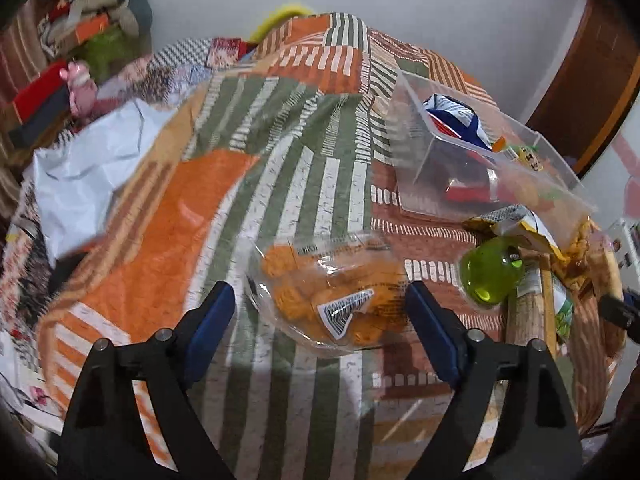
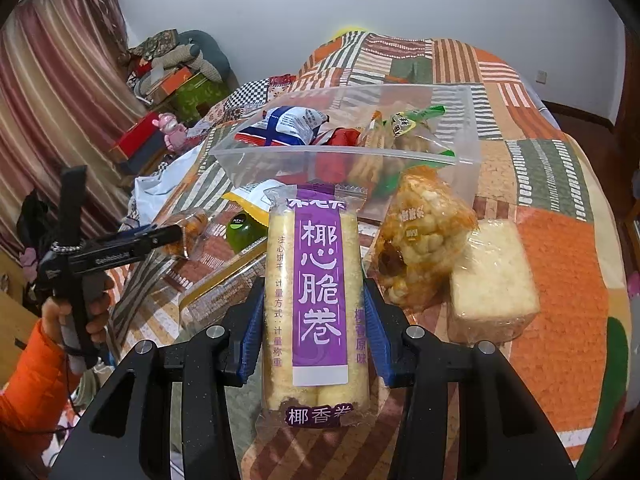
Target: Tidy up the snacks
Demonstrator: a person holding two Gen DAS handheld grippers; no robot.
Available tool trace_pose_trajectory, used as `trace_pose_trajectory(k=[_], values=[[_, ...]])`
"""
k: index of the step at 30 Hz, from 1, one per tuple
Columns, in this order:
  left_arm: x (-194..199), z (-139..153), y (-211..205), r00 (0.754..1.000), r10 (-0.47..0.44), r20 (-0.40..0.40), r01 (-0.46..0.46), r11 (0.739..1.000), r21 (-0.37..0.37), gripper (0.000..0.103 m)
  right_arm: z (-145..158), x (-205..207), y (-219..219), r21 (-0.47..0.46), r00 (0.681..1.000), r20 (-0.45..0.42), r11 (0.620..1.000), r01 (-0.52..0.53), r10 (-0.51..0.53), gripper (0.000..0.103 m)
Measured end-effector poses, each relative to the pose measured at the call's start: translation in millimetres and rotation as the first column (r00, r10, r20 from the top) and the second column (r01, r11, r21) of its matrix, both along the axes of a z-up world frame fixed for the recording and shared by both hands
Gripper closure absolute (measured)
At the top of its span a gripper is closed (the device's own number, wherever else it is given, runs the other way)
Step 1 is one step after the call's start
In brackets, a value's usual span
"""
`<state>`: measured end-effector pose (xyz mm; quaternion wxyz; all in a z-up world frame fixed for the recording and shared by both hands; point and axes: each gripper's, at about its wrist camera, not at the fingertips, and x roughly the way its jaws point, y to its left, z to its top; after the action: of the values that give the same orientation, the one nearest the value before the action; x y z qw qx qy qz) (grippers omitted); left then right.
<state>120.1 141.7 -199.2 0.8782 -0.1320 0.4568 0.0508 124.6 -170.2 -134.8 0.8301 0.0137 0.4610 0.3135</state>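
Purple-labelled, the coconut roll packet [image 2: 318,308] stands upright, clamped at its sides by the blue pads of the right tongs [image 2: 316,332], nearest of all to the clear plastic bin [image 2: 460,160] on that side. Just right of the packet, between it and the bin, lie a bag of puffed corn snack [image 2: 420,240] and a wrapped pale cake square [image 2: 492,276], touching each other on the patchwork quilt [image 2: 560,240] of the bed.

On the other side, the left tongs [image 1: 320,308] are spread wide, their pads either side of a clear pouch of orange snacks [image 1: 328,292] that lies on the quilt, near the bin's front corner; blur hides whether the pads touch it. Beside the pouch, closer to the bin, sits a green jelly cup [image 1: 492,276], and a yellow packet [image 1: 516,228] rests against the bin's near wall.

Inside the bin are a blue-and-white packet [image 2: 288,124], something red and a green-topped bag [image 2: 412,120]. Beyond the bin, stacked boxes [image 2: 176,84] and a pink toy [image 2: 172,128] stand by the wall.
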Motion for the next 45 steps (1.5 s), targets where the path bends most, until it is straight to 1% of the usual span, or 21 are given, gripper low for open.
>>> trace_pose_trajectory(k=[3, 4, 6, 9, 13, 15, 17, 19, 22, 25, 27, 29, 34, 39, 45], values=[[9, -10, -1, 1.000, -0.011, -0.025, 0.010, 0.999, -0.049, 0.014, 0, 0, 1, -0.003, 1.000, 0.002, 1.000, -0.003, 0.003, 0.061], [11, -12, -2, 1.000, -0.002, -0.023, 0.001, 0.999, -0.049, 0.014, 0, 0, 2, -0.005, 1.000, 0.002, 1.000, -0.004, 0.004, 0.061], [15, -12, -4, 1.000, -0.001, -0.014, 0.001, 1.000, -0.031, 0.014, 1, 1, 2, -0.005, 1.000, 0.004, 1.000, -0.002, 0.002, 0.061], [21, -12, -5, 1.000, 0.003, -0.021, -0.003, 1.000, -0.030, 0.014, 1, 1, 1, -0.002, 1.000, 0.005, 1.000, -0.001, 0.001, 0.061], [30, -13, -11, 0.999, -0.022, -0.030, 0.023, 1.000, 0.017, 0.014, 1, 2, -1, -0.002, 1.000, 0.008, 1.000, 0.004, -0.004, 0.061], [32, -14, -12, 0.999, -0.027, -0.026, 0.028, 0.999, 0.032, 0.023, 2, 2, -1, -0.001, 1.000, 0.009, 1.000, 0.006, -0.006, 0.061], [33, -14, -14, 0.999, -0.042, -0.022, 0.043, 0.999, 0.029, 0.032, 4, 2, -2, 0.001, 1.000, 0.012, 1.000, 0.009, -0.009, 0.061], [32, -11, -16, 0.999, -0.053, -0.011, 0.054, 0.998, 0.038, 0.034, 6, 0, -3, 0.003, 1.000, 0.018, 1.000, 0.011, -0.011, 0.061], [27, -7, -22, 0.998, -0.067, 0.002, 0.067, 0.995, 0.074, 0.035, 12, -1, -5, 0.000, 0.999, 0.039, 1.000, 0.015, -0.015, 0.061], [19, 3, -27, 0.997, -0.076, 0.030, 0.072, 0.990, 0.120, 0.035, 17, 0, -6, 0.002, 0.998, 0.057, 1.000, 0.018, -0.018, 0.061], [13, 15, -29, 0.995, -0.079, 0.056, 0.071, 0.988, 0.139, 0.035, 21, 1, -7, 0.005, 0.997, 0.071, 1.000, 0.021, -0.022, 0.061], [9, 27, -29, 0.993, -0.078, 0.083, 0.066, 0.988, 0.143, 0.035, 26, 3, -7, 0.003, 0.995, 0.091, 1.000, 0.026, -0.027, 0.061], [8, 57, -30, 0.985, -0.078, 0.155, 0.059, 0.991, 0.121, 0.035, 38, 9, -9, 0.003, 0.990, 0.137, 0.999, 0.043, -0.043, 0.061], [16, 86, -41, 0.970, -0.099, 0.224, 0.080, 0.992, 0.094, 0.035, 51, 21, -15, 0.012, 0.981, 0.181, 0.997, 0.072, -0.073, 0.061], [33, 108, -60, 0.951, -0.135, 0.278, 0.117, 0.990, 0.083, 0.035, 69, 38, -21, 0.048, 0.966, 0.231, 0.993, 0.110, -0.118, 0.061]])
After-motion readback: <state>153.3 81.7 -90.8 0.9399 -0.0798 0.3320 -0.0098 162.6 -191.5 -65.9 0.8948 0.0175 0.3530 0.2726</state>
